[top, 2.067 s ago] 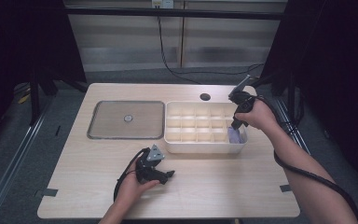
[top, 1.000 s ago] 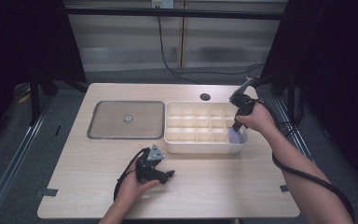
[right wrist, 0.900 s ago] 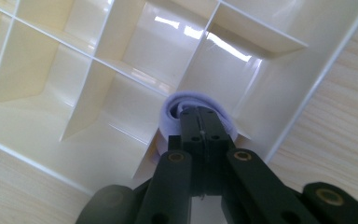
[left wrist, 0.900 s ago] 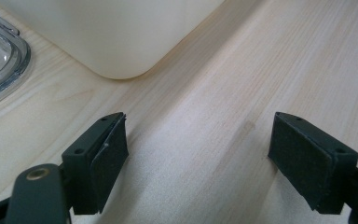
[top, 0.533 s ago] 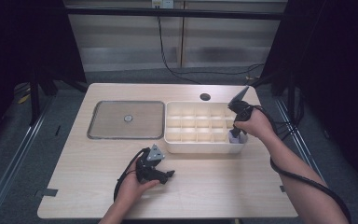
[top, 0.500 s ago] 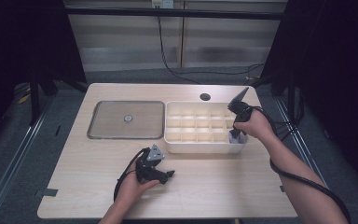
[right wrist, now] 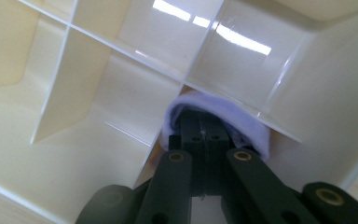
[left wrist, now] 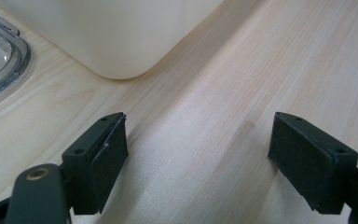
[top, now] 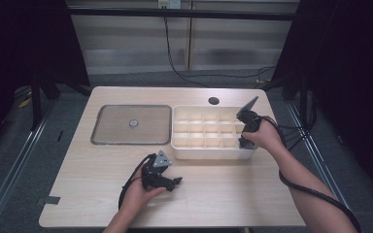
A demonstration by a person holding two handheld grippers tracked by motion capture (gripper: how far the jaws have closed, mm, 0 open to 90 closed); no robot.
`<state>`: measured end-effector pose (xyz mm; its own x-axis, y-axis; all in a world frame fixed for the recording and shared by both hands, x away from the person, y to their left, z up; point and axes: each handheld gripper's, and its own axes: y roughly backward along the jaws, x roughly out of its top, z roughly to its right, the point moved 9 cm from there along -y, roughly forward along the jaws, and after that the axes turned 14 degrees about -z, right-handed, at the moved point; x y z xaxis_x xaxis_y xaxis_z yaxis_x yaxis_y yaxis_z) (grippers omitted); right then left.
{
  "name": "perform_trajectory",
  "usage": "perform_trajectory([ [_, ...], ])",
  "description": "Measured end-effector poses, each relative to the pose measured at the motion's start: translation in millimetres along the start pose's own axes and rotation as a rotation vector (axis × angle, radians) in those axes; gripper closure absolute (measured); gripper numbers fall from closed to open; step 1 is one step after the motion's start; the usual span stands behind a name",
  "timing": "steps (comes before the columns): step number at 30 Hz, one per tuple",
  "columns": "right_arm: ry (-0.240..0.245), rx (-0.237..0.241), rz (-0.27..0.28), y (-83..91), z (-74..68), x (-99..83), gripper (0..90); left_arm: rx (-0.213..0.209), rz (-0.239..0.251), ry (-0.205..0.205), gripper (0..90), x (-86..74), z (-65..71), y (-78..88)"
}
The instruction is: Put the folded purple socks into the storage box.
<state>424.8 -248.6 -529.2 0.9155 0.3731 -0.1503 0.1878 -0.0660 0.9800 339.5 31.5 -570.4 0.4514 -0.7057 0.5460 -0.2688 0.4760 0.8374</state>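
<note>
A cream divider box point(top: 209, 154) stands on the wooden table, right of centre. My right gripper point(top: 243, 142) points down into its near right corner compartment. In the right gripper view its jaws point(right wrist: 205, 133) are pressed together on a pale violet-white cloth point(right wrist: 244, 122) that curls around the tips against a clear divider. My left gripper point(top: 174, 183) lies low on the table in front of the box. Its jaws point(left wrist: 198, 144) stand wide apart over bare wood, with nothing between them.
A clear flat lid point(top: 131, 124) with a small knob lies left of the box, and its rim point(left wrist: 2, 63) shows beside the box corner point(left wrist: 116, 37). A round hole point(top: 213, 101) sits near the table's far edge. Cables trail from both grippers.
My right gripper has sunk lower into the box's near right compartment with the cloth at its tips. The left gripper has stayed where it was.
</note>
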Motion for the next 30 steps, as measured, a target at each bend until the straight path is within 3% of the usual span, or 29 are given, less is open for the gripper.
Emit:
perform_trajectory([
  [11,0.009,0.013,0.016,2.0,-0.2,-1.6,90.0,0.0,0.0,0.001,18.8,0.1,0.0,0.0],
  [30,0.028,0.012,0.034,25.8,-1.2,-15.0,84.0,-0.003,0.003,0.002,18.8,0.5,0.2,-0.3],
])
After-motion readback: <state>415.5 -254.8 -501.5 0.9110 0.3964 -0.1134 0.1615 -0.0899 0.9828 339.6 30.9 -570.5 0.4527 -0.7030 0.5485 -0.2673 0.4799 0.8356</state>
